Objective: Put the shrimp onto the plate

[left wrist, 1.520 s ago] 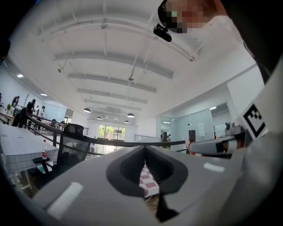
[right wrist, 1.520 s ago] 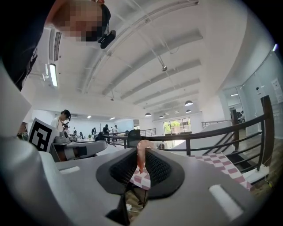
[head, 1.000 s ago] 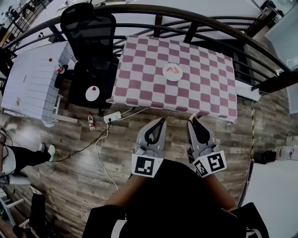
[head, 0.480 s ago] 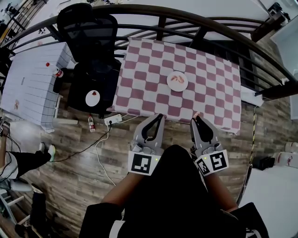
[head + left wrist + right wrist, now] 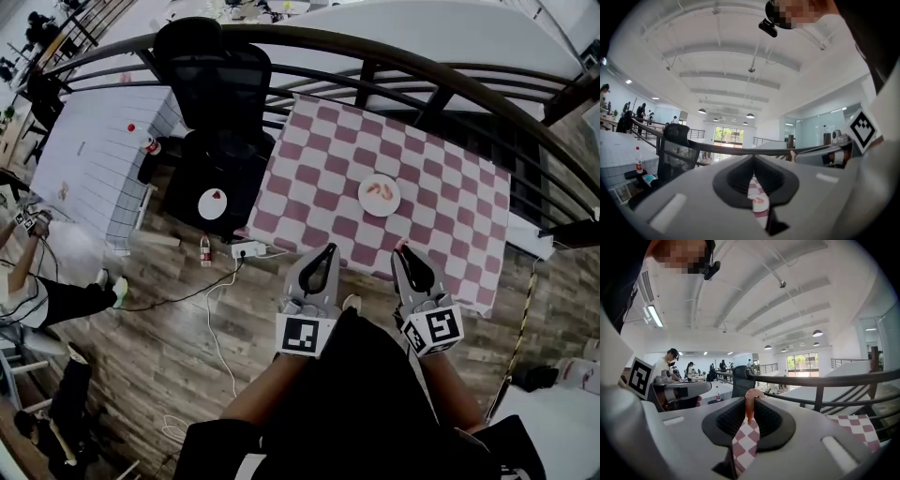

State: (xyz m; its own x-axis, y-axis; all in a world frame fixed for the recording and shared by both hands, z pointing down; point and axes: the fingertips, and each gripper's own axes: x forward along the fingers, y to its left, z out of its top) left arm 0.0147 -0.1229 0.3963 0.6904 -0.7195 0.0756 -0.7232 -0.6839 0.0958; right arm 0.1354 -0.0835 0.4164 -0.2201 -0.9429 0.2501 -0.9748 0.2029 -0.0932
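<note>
A white plate [image 5: 380, 208] holding a couple of orange shrimp [image 5: 379, 189] sits on the pink-and-white checked table [image 5: 319, 159]. Held low over the table's near edge, my right gripper [image 5: 403, 251] is shut on another pink shrimp [image 5: 749, 405], which sticks up between its black pads [image 5: 766, 420]. To its left my left gripper [image 5: 327, 248] is shut with nothing in it. Through the left gripper's narrow slit I see the cloth and the plate [image 5: 758, 200].
A black office chair [image 5: 217, 84] stands at the table's left end, with a small white dish [image 5: 212, 203] on its seat. A dark railing [image 5: 403, 75] curves behind the table. A bottle [image 5: 204, 249], power strip [image 5: 249, 249] and cable lie on the wooden floor.
The view has shifted: the table and plate now sit lower and further right in the head view, closer to the grippers. Both grippers stay shut, the shrimp still in the right one.
</note>
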